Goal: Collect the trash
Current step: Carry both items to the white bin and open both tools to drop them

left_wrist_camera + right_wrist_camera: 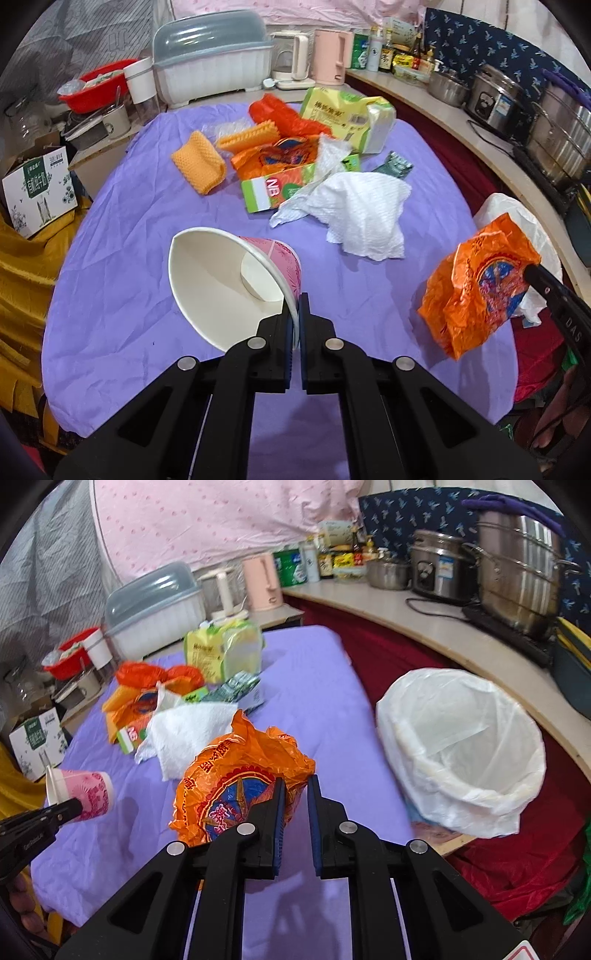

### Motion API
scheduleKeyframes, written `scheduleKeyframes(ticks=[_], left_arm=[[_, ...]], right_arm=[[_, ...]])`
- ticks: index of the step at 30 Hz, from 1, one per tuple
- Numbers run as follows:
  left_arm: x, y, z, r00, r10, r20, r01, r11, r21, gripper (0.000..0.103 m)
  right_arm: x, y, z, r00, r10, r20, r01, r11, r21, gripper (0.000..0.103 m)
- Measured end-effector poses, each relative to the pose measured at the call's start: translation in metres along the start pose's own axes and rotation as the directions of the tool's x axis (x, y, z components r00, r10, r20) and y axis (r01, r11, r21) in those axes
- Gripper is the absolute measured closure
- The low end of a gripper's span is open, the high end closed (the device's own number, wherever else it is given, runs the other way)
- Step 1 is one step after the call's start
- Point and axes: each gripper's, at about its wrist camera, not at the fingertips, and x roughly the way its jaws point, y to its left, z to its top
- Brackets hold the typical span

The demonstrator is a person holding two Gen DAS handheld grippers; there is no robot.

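Purple-clothed table (110,295), lined bin (461,753) beside, cluttered counter (424,627)

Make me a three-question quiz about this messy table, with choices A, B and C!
1. Where is the bin lined with a white bag?
A. beside the table's edge
B. on the purple tablecloth
C. on the counter with the pots

2. What colour is the outside of the paper cup?
A. blue
B. green
C. pink

3. What is the right gripper doing?
A. pinching the orange plastic wrapper
B. hanging open and empty
C. holding the white paper towel

Answers:
1. A: it stands off the cloth, next to the table.
2. C: its wall is pink with a pattern.
3. A: the wrapper hangs clamped between its fingers.
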Motion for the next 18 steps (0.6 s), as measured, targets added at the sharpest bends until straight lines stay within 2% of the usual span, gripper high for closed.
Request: scheduleKeyframes(ticks=[5,10,14,18], left_arm=[[-0.019,-0.029,0.01,0.998,-0.047,0.034,0.045,0.997,0.059,0.101],[-0.032,-0.074,0.027,0.991,-0.118,0.068,0.106,0.983,0.149,0.101],[-0.032,-0.12,0.044,0.978,-0.198,0.063,0.18,0.959,0.22,0.101],[-0.028,-0.176,0.06,0.953,-0.299,0.039,0.274,0.912,0.305,0.1]], right_arm=[[-0.025,-0.029,0.016,0.996,-0.051,0.074,0.047,0.997,0.053,0.091],[-0.039,-0.067,0.025,0.985,-0.123,0.122,0.109,0.987,0.115,0.091],[-0.043,-0.109,0.032,0.97,-0.2,0.136,0.176,0.969,0.175,0.091],[-0.044,-0.151,0.039,0.952,-0.273,0.136,0.237,0.943,0.234,0.091]])
